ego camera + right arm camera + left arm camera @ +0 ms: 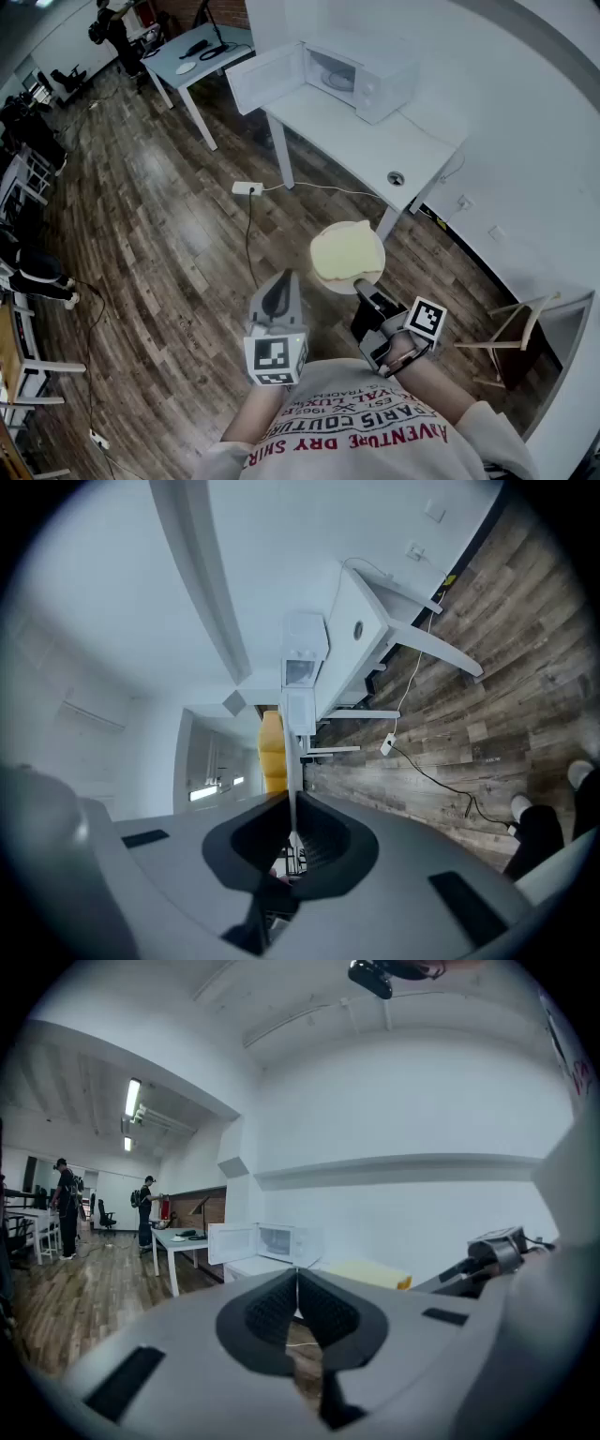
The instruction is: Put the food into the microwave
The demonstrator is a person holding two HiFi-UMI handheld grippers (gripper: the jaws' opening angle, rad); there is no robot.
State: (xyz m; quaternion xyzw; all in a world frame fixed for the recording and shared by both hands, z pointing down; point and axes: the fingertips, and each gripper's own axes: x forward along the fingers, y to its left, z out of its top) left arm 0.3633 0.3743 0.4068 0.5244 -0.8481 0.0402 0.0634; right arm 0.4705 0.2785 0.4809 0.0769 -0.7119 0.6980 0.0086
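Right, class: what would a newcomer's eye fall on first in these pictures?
First, the pale yellow slab of food on a round white plate, held out at the picture's centre by the right hand-held gripper, shut on the plate's rim. Next, the white microwave with its door swung open, on the long white table ahead by the wall. The left hand-held gripper is shut and empty.
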